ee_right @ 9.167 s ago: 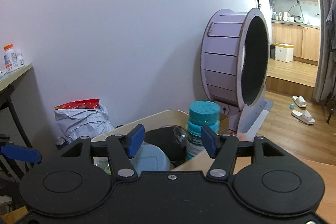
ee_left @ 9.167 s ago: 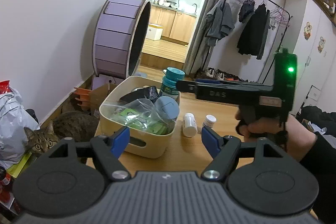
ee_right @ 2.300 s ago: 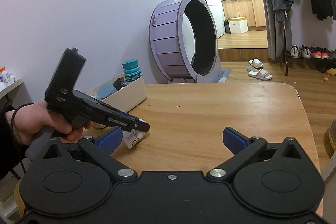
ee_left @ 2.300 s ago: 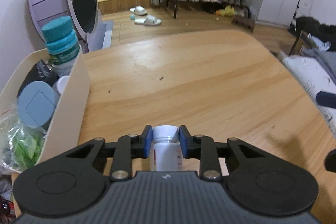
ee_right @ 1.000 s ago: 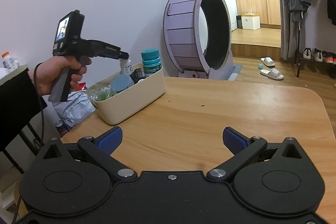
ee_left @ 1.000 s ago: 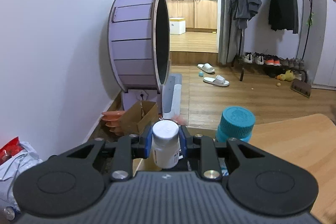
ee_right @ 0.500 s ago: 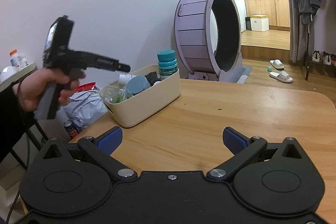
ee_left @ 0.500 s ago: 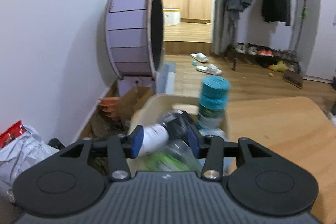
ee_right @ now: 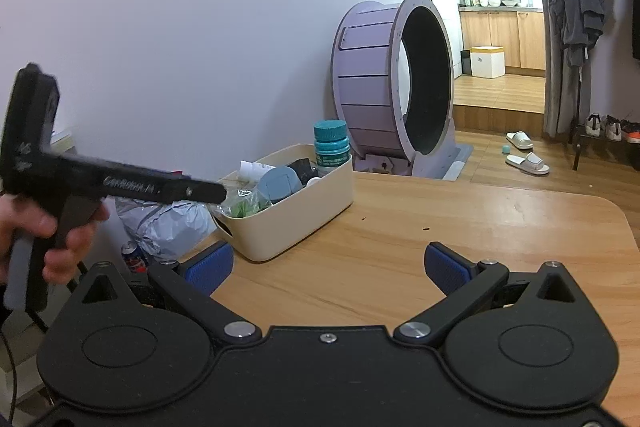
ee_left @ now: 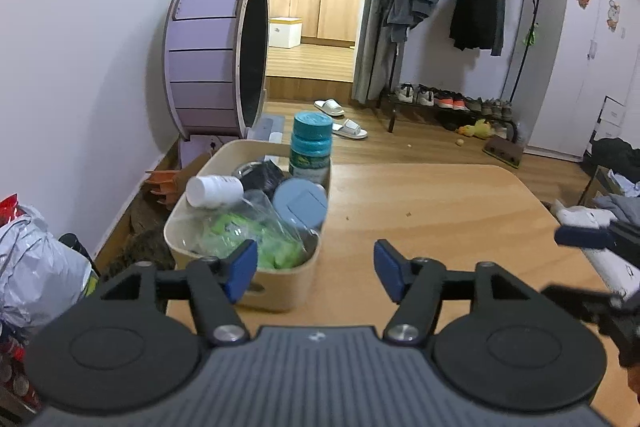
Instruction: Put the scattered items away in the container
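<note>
Since a second ago the white bottle (ee_left: 214, 190) has left the left gripper (ee_left: 314, 271) and lies in the cream bin (ee_left: 280, 293) on the table (ee_left: 440, 227), beside a teal-capped bottle (ee_left: 311, 151), a grey-lidded jar (ee_left: 301, 202) and a bag of greens (ee_left: 256, 239). The left jaws are opening, empty; the right gripper (ee_right: 326, 265) is wide open, empty.

Container (ee_left: 280, 291) sits at desk (ee_left: 440, 211) edge nr wall; bottle (ee_left: 214, 190) lies inside w/ upright jar (ee_left: 311, 150) behind it; wheel (ee_left: 216, 55) on floor beyond.
</note>
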